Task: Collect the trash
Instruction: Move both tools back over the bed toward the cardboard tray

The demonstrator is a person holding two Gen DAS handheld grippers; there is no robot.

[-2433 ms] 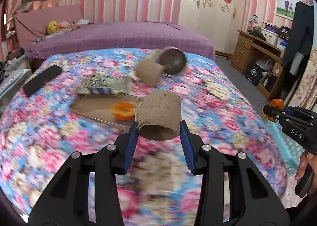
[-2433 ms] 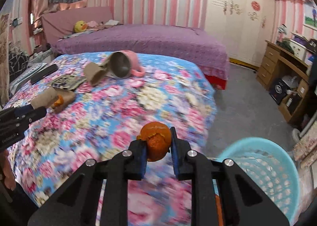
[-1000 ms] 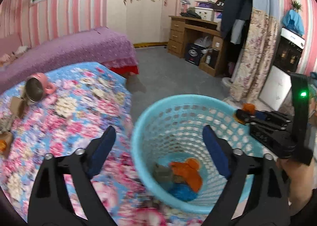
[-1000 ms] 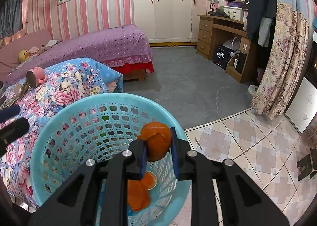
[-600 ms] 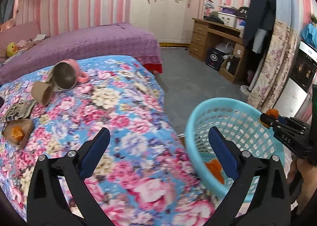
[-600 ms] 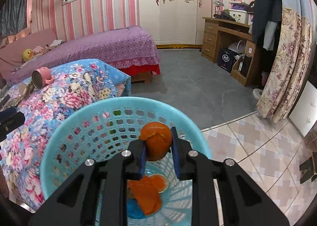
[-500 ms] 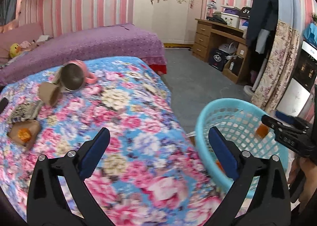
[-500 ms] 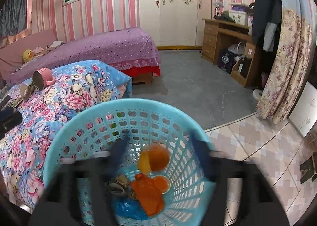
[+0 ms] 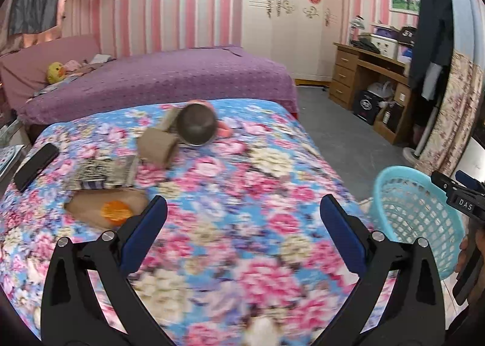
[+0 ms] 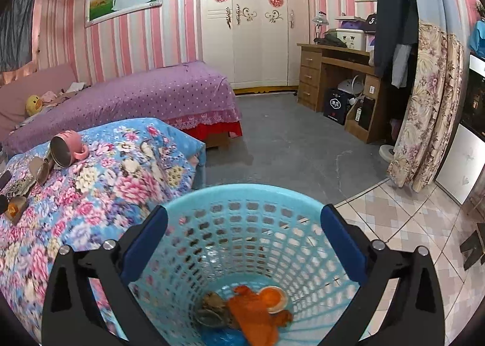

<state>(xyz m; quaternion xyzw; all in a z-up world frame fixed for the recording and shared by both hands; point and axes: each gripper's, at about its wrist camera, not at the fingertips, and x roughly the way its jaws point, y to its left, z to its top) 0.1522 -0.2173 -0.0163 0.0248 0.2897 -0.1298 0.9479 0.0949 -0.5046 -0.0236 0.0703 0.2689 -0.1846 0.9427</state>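
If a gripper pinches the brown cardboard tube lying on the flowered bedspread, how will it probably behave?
The cardboard tube is hollow and thin-walled, so it is probably very light and may flatten under a hard squeeze. It lies on its side on the soft flowered bedspread, so a push might roll it, though the fabric would likely slow it.

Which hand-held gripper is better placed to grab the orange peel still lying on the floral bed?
Left. The left hand-held gripper is open, empty and over the bed, with the orange peel just beyond its left finger. The right hand-held gripper, its jaws opening and empty, hangs over the blue basket.
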